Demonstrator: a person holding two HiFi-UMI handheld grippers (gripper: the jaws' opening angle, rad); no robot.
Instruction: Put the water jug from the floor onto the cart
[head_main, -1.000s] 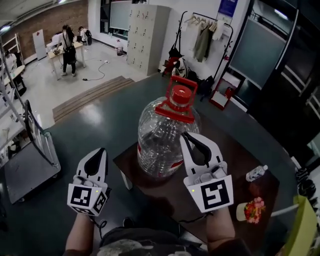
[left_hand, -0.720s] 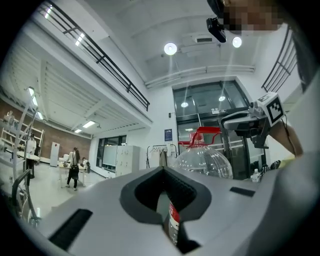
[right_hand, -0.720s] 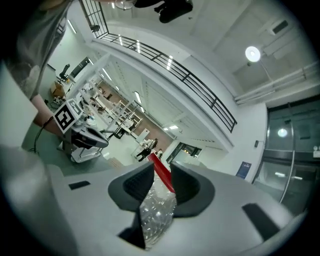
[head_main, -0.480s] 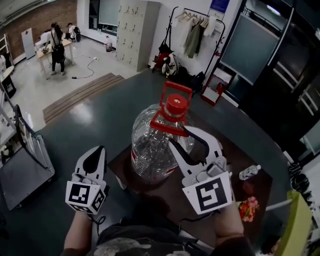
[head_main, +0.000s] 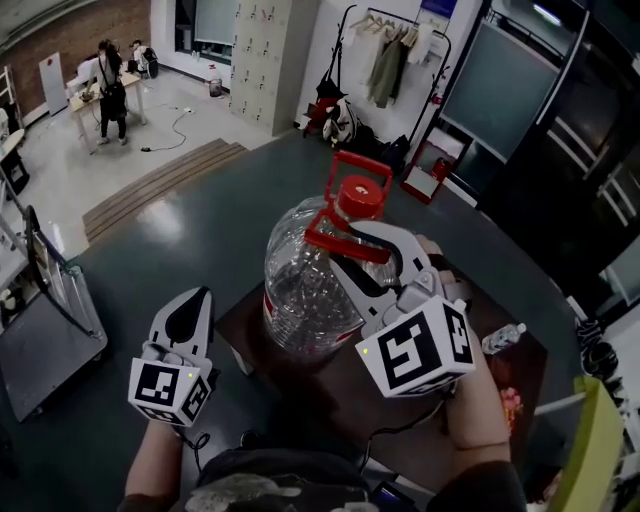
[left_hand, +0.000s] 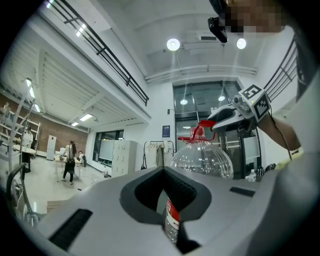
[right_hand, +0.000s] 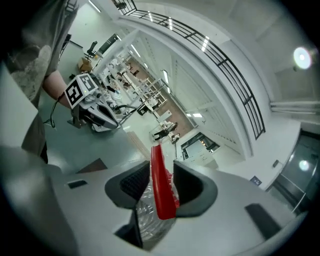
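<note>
A large clear water jug (head_main: 305, 295) with a red cap and red carry handle (head_main: 345, 215) stands upright on the brown cart deck (head_main: 330, 395). My right gripper (head_main: 346, 251) has rolled onto its side at the jug's neck. Its jaws are opening, one on each side of the red handle (right_hand: 161, 185), with a gap still showing on one side. My left gripper (head_main: 190, 312) hangs shut and empty over the dark floor, left of the jug and apart from it. The jug (left_hand: 202, 160) shows just beyond the left gripper's tips.
A small plastic bottle (head_main: 503, 340) and a pot of flowers (head_main: 510, 402) sit on the deck's right side. A grey trolley (head_main: 50, 335) stands at the left. Lockers (head_main: 265, 50), a coat rack (head_main: 385, 60) and people at a table (head_main: 108, 90) are far behind.
The right gripper went from shut to open, rolled sideways and moved forward, so its jaws now straddle the jug's red handle. The left gripper drifted slightly. The jug stayed in place.
</note>
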